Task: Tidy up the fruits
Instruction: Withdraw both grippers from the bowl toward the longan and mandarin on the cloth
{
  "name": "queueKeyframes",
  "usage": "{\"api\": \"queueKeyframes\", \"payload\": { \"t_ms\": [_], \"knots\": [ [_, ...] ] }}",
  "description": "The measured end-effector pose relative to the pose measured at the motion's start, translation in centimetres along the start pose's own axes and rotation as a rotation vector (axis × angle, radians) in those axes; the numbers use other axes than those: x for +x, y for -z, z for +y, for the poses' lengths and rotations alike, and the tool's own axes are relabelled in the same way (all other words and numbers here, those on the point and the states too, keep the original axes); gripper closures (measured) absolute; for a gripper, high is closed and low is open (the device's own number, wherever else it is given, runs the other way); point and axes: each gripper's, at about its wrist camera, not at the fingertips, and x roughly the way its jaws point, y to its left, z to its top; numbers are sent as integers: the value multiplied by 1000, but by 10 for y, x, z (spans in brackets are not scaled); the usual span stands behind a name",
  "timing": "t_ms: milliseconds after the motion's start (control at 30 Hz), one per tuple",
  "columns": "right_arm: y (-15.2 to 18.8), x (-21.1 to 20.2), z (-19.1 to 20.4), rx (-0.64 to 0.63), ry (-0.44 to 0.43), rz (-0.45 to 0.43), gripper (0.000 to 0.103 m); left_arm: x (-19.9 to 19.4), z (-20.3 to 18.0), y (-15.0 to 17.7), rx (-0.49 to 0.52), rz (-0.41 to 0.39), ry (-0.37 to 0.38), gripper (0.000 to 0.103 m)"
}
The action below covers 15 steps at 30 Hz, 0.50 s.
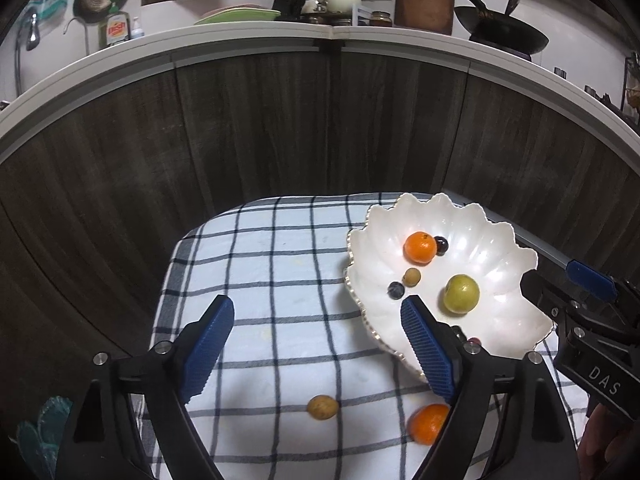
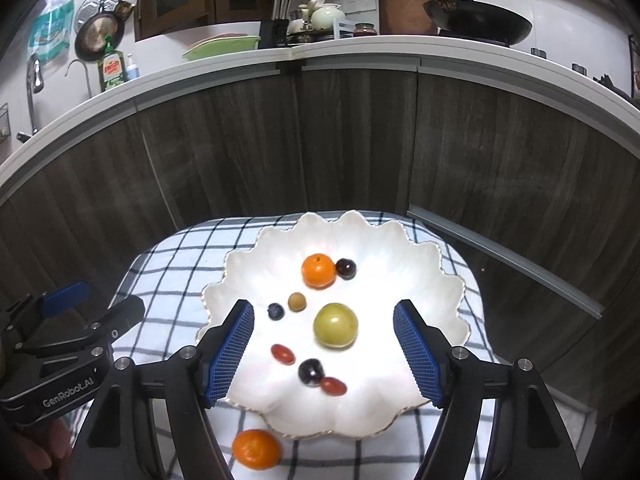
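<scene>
A white scalloped dish [image 2: 424,280] [image 1: 500,240] sits on a checked cloth [image 1: 272,264]. In it lie an orange [image 2: 318,270] [image 1: 419,247], a green plum [image 2: 335,325] [image 1: 461,293], a blueberry [image 2: 275,311], a small tan fruit [image 2: 297,302], dark cherries [image 2: 345,268] and red grape tomatoes [image 2: 283,353]. On the cloth lie a second orange [image 2: 256,449] [image 1: 429,423] and a small tan fruit [image 1: 322,407]. My left gripper [image 1: 318,328] hangs open over the cloth, empty. My right gripper [image 2: 324,332] hovers open above the dish, holding nothing.
Dark wood cabinet fronts [image 1: 280,120] rise behind the cloth under a white counter [image 1: 240,36] with a wok [image 1: 502,30], dish soap [image 1: 118,28] and crockery. The right gripper's body [image 1: 592,332] shows at the left view's right edge.
</scene>
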Motion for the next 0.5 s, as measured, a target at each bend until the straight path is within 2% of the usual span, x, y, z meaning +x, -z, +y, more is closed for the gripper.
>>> {"api": "queueKeyframes", "payload": {
  "t_ms": [233,500],
  "knots": [
    [14,-7,17,-11,-8,4,26,-7,13,12,8,-7,-18,7],
    [39,-12,28,-5,5,22,26,-5,19,31,40,0,-18,6]
  ]
}}
